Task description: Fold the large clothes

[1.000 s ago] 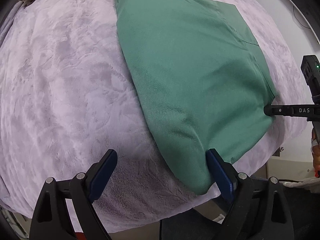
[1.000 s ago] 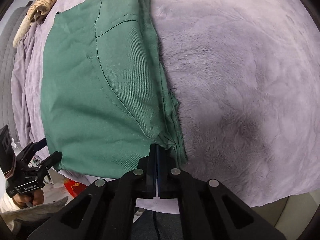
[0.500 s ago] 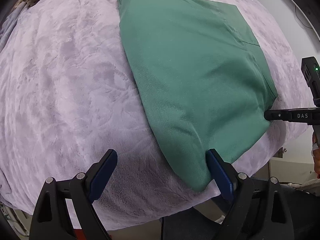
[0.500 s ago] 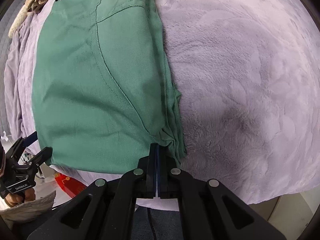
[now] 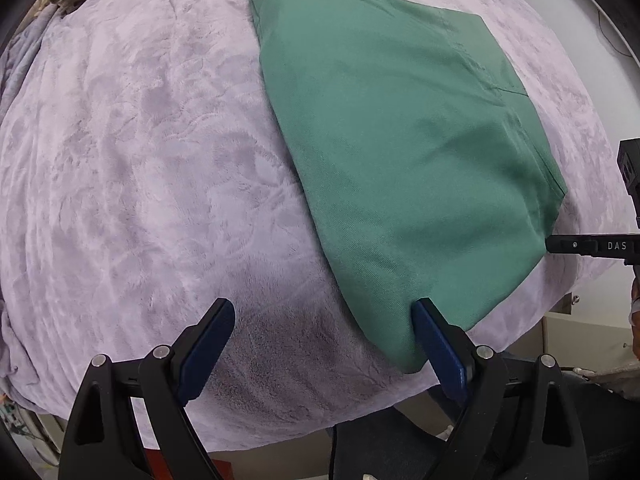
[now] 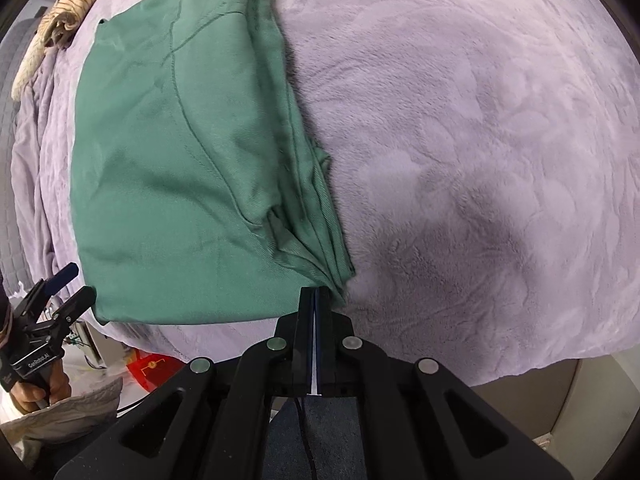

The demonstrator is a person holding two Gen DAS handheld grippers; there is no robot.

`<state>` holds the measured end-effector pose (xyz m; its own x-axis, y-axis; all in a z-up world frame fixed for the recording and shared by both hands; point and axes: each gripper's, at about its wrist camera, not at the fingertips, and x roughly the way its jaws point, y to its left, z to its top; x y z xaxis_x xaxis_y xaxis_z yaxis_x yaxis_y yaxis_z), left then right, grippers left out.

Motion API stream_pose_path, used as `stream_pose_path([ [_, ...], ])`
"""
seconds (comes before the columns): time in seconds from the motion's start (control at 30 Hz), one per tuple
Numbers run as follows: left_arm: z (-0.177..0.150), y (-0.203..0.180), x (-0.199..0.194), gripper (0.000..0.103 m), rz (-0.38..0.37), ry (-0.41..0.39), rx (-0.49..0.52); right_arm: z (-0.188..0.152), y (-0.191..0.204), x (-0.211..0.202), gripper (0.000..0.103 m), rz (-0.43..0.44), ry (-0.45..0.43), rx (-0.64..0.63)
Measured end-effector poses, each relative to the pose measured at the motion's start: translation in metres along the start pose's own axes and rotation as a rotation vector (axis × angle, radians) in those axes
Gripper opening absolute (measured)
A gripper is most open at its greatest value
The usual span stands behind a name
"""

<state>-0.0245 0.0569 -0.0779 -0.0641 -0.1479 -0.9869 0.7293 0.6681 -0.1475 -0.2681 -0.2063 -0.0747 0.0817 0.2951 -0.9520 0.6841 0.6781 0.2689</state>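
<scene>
Items, left to right, as your two cameras show them:

1. One striped beige cloth [image 6: 60,16], bunched at the far left edge of the bed.
2. One lilac plush blanket [image 5: 140,180], covering the bed.
3. One left tool [image 5: 322,320], yours: its two blue-padded fingers [image 5: 208,344] are spread wide and grasp nothing. The right-hand finger rests against the near left corner of the garment.
4. One green garment [image 5: 400,140], folded into a long flat panel of several layers. It lies on the blanket with its long axis running from the near bed edge away from you. Its near end sits at that edge; its far end, narrower and bunched, points to the far side. Stacked layer edges show along its right side in the right wrist view.
5. One right tool [image 6: 316,300], yours: fingers clenched together at the near right corner of the garment; you appear to pinch the fabric tip there, though the contact itself is hidden.
</scene>
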Motion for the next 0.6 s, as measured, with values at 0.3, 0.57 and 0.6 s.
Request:
stream_pose_path([
  [0.3, -0.005, 0.001, 0.000, 0.092, 0.006, 0.010, -0.008, -0.002, 0.004, -0.056, 0.005, 0.076, -0.224, 0.008],
  [0.57, -0.002, -0.008, 0.002, 0.092, 0.021, 0.022, -0.011, 0.046, 0.032, -0.020, 0.005, 0.014, -0.139, -0.044],
  [0.6, -0.002, -0.008, 0.001, 0.092, 0.022, 0.023, -0.011, 0.050, 0.029, -0.013, 0.005, 0.018, -0.121, -0.024],
])
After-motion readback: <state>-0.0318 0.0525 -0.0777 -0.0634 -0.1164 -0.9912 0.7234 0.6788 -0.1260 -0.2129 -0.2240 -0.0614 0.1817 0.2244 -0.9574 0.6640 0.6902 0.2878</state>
